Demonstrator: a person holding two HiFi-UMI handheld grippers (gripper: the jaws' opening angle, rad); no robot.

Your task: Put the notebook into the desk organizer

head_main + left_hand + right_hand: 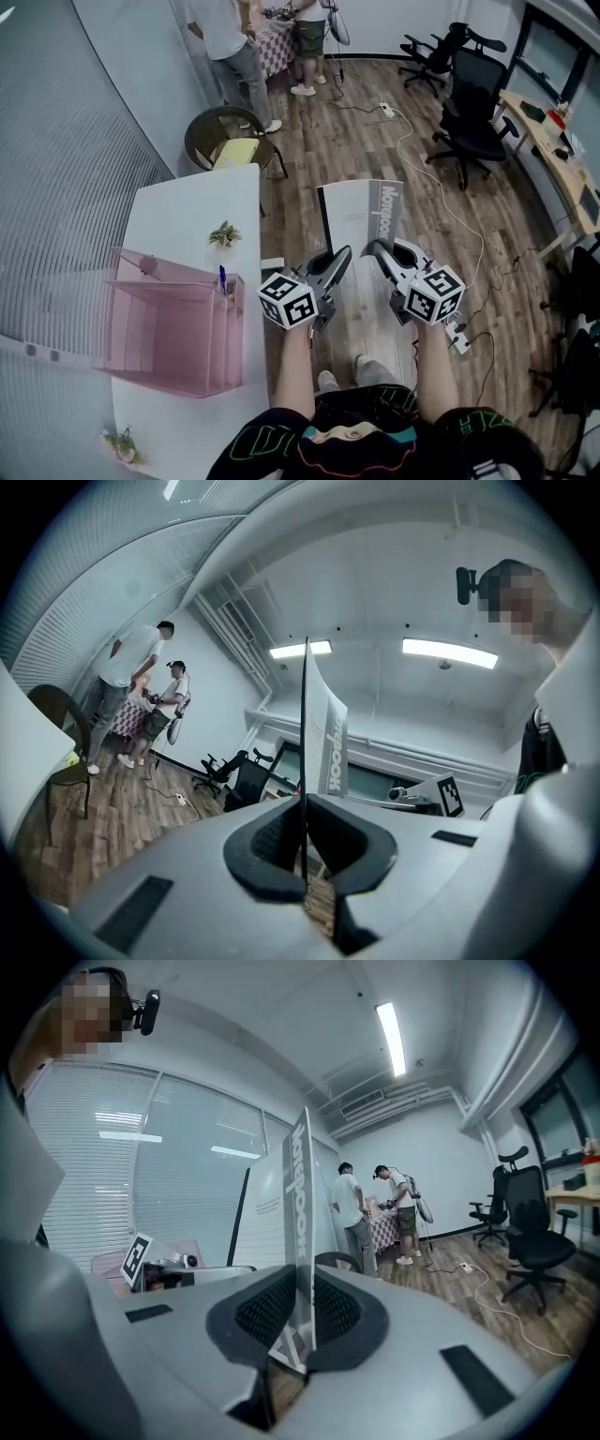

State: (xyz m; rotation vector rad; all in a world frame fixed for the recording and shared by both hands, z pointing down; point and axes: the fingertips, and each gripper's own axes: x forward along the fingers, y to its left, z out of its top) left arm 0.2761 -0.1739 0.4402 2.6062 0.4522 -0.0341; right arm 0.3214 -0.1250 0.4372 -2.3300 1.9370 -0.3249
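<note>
A grey-white notebook (361, 211) hangs in the air over the wooden floor, to the right of the table, held by both grippers at its near edge. My left gripper (337, 258) is shut on its left part and my right gripper (380, 251) on its right part. The left gripper view shows the notebook (323, 733) edge-on, upright, pinched between the pads of that gripper (305, 841). From the right gripper (305, 1321) the notebook (298, 1204) also stands upright between shut pads. The pink see-through desk organizer (173, 323) stands on the white table (197, 202), left of both grippers.
A small plant (224, 234) lies on the table beyond the organizer, another plant (122, 445) sits at the near end, and a blue pen (222, 278) stands in the organizer. A round chair (225, 141), two people (230, 47), office chairs (473, 112) and a floor cable (441, 202) lie beyond.
</note>
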